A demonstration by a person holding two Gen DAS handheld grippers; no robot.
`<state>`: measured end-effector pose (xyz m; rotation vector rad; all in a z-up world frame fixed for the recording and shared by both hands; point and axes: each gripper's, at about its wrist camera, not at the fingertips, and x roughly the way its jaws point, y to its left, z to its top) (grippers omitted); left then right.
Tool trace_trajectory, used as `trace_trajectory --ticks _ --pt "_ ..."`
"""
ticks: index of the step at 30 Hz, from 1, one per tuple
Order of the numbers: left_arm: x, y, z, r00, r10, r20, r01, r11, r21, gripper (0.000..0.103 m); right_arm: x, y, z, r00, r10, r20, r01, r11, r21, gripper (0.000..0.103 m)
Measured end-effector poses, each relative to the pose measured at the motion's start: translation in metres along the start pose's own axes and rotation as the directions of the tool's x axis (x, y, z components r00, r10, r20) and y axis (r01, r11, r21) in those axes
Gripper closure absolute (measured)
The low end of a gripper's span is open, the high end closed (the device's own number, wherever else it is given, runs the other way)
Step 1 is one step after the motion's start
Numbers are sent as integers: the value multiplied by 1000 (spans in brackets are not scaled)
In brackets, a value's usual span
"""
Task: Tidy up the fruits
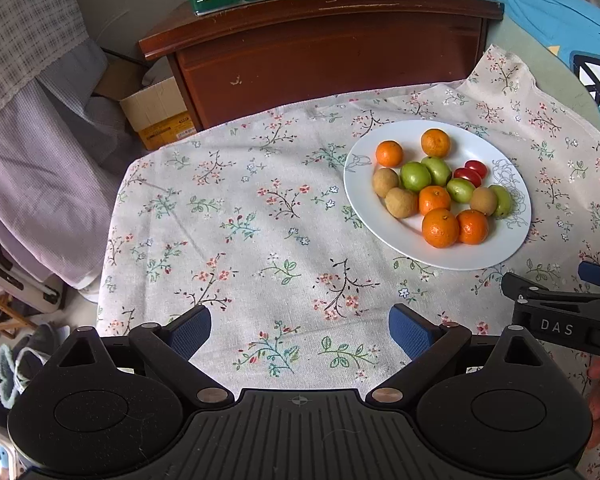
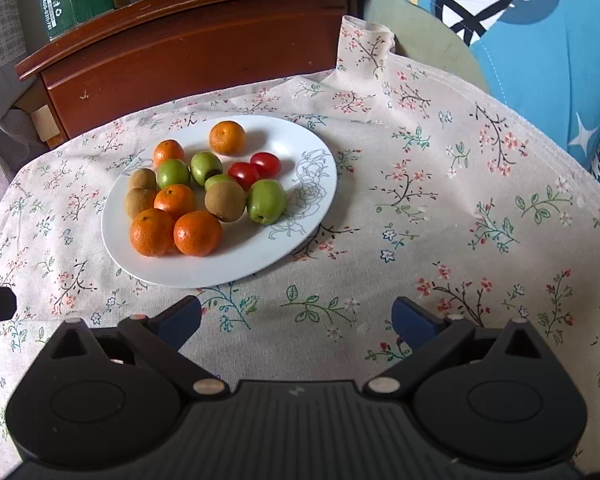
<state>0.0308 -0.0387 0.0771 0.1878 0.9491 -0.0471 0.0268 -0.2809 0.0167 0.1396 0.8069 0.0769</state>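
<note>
Oval plate (image 2: 236, 268) runs lower-left to upper-right

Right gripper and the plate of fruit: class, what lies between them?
Only bare floral tablecloth lies between the open right gripper and the plate, seen in the right wrist view.

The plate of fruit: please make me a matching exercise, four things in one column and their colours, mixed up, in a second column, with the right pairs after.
Things
1. plate
2. cherry tomatoes
3. mandarins
4. gripper pads

Colours
A. orange
B. blue
C. white with a grey flower drawing
D. red

Pairs: 1-C, 2-D, 3-A, 4-B
</note>
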Motion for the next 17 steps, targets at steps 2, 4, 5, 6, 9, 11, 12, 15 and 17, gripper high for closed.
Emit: trace_trajectory --ticks 2,4,5,6,9,11,12,15,17 --pt "-8 3 -5 1000 -3 11 3 1000 3 6 3 1 -7 1000 -5 15 6 1000 -16 2" --pt "-15 6 -12 1000 -11 14 11 1000 3 6 6 3 -14 1000 -9 21 9 999 -47 1" --pt "-17 7 -16 1000 -13 14 13 1000 3 6 7 6 -18 999 -17 42 21 996 -81 1" --pt "-20 9 -20 1000 -14 14 14 1000 3 6 7 9 -22 998 -20 63 26 994 -102 1" --pt "-28 12 -32 1000 -14 17 14 1000 5 6 7 8 -27 995 -5 104 14 995 -94 1" --pt "-31 15 -41 1000 -13 15 13 1000 5 6 7 8 -27 994 -5 112 15 995 -96 1" --pt "-32 15 -45 1000 -14 16 14 1000 5 6 7 8 -27 994 -4 112 15 995 -96 1" --pt "-36 16 -57 1000 -21 10 20 1000 8 6 7 8 -28 993 -4 116 15 995 -96 1" --pt "-39 17 -65 1000 -21 7 21 1000 3 6 7 8 -29 993 -3 118 15 995 -96 1"
